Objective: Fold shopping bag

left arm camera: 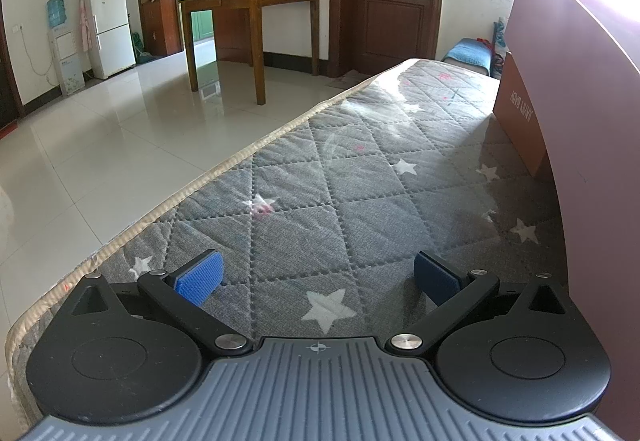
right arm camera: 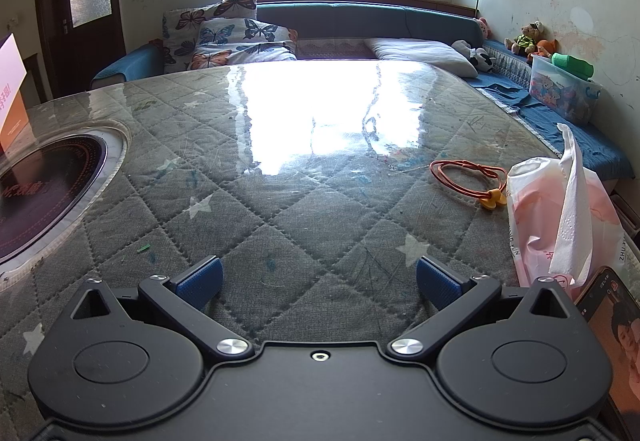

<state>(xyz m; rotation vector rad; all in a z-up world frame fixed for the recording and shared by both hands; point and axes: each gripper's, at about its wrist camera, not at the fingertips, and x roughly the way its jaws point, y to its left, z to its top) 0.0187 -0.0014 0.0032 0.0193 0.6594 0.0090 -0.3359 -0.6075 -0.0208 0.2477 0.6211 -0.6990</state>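
Note:
A brown paper shopping bag [left arm camera: 568,89] stands upright at the right edge of the left wrist view, on the grey quilted table cover [left arm camera: 360,177]. My left gripper [left arm camera: 318,273] is open just above the cover, to the left of the bag and apart from it, with nothing between its blue pads [left arm camera: 200,277]. In the right wrist view a pink and orange corner of a bag [right arm camera: 12,93] shows at the far left edge. My right gripper [right arm camera: 318,279] is open over the cover [right arm camera: 280,201], far from that corner and empty.
A round black cooktop [right arm camera: 44,185] is set into the table at the left. At the right lie a red cord [right arm camera: 464,177], a tissue pack [right arm camera: 560,217] and a phone [right arm camera: 616,321]. The table's left edge [left arm camera: 192,189] drops to a tiled floor.

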